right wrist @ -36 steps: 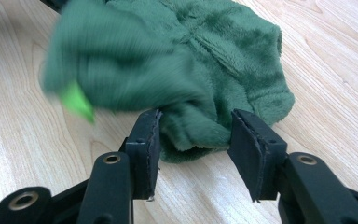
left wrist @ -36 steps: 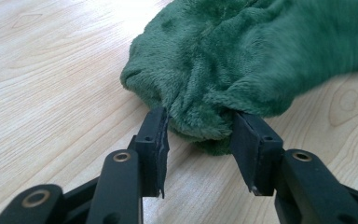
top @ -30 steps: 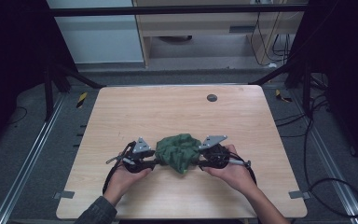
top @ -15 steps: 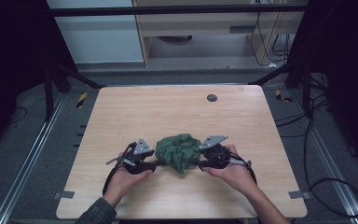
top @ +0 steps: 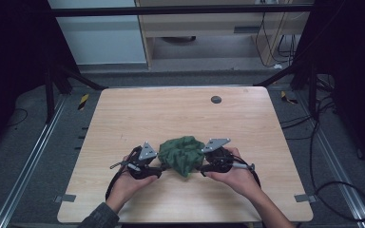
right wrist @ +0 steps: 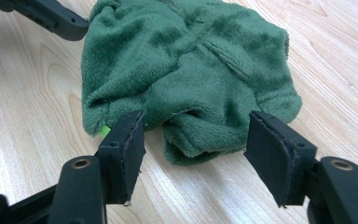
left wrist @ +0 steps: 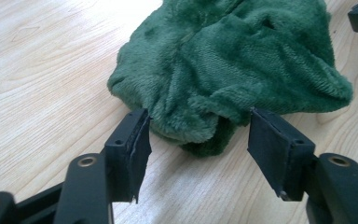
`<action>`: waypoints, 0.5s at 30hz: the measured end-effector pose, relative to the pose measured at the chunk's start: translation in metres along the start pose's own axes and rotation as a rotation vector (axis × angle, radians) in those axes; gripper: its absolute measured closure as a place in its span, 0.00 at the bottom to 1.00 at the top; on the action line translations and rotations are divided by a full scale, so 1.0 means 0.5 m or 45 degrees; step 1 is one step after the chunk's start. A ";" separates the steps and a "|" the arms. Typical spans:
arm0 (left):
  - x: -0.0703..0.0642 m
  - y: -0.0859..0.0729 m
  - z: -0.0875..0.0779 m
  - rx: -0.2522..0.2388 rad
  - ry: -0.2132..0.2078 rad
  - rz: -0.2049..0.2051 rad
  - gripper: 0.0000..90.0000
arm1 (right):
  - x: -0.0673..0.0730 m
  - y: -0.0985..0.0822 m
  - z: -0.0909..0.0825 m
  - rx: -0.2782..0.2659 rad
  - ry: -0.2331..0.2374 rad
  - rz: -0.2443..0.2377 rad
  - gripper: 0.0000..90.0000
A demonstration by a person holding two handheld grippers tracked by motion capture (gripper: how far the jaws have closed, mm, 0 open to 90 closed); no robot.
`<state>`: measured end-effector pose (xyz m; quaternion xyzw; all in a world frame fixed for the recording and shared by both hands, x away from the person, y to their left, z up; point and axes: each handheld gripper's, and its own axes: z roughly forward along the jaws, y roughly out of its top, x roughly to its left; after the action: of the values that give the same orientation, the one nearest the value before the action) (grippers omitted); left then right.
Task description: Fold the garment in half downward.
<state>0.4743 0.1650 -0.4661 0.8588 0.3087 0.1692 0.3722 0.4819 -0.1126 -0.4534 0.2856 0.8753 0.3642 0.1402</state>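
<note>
Item: green plush cloth (top: 182, 155), crumpled into a loose heap, lying on the near middle of the tabletop (top: 171, 109), between my two hands. Left claw (left wrist: 198, 133): jaws apart, straddling the nearest lobe of the cloth, the fabric sitting just beyond and between the pads, with no pinch made. Right claw (right wrist: 196, 135): jaws likewise apart, framing a bunched fold on the opposite side of the heap, nothing clamped. In the high view I see the left claw (top: 160, 167) at the cloth's left edge and the right claw (top: 200, 166) at its right edge, both low to the tabletop. A small bright-green scrap (right wrist: 105, 130), perhaps a tag, shows under the cloth's edge beside one right pad. A dark round mark (top: 216, 99) sits at the far side of the tabletop, well apart. Progress, as I judge it: approach complete on both sides; grasping not yet done; any spreading, lifting or folding of the cloth remains entirely ahead, since the heap is unsorted.
</note>
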 end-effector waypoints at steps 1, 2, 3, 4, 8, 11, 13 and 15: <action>-0.001 0.000 0.000 -0.002 0.000 0.002 0.42 | 0.000 0.000 0.000 0.000 0.000 -0.001 0.40; -0.001 0.000 0.000 -0.002 0.000 0.002 0.41 | 0.000 0.000 0.000 0.000 0.000 -0.001 0.40; -0.002 0.001 0.000 -0.002 -0.003 -0.001 0.41 | 0.001 0.000 0.000 0.000 0.000 0.000 0.39; -0.003 0.001 0.001 -0.001 -0.004 -0.003 0.41 | 0.001 0.000 0.001 -0.001 0.000 0.002 0.38; -0.006 0.001 0.003 0.008 -0.007 0.005 0.37 | 0.004 0.000 0.003 0.004 0.007 -0.007 0.34; -0.009 0.000 0.006 0.025 -0.013 -0.003 0.29 | 0.006 -0.001 0.004 0.015 0.006 -0.015 0.28; -0.008 -0.001 0.006 0.049 -0.011 -0.012 0.22 | 0.008 -0.001 0.006 0.033 0.024 -0.004 0.20; -0.008 -0.002 0.006 0.055 -0.016 -0.016 0.19 | 0.009 -0.002 0.007 0.037 0.026 -0.007 0.17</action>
<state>0.4726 0.1613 -0.4690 0.8657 0.3154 0.1548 0.3564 0.4796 -0.1084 -0.4567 0.2815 0.8827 0.3539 0.1280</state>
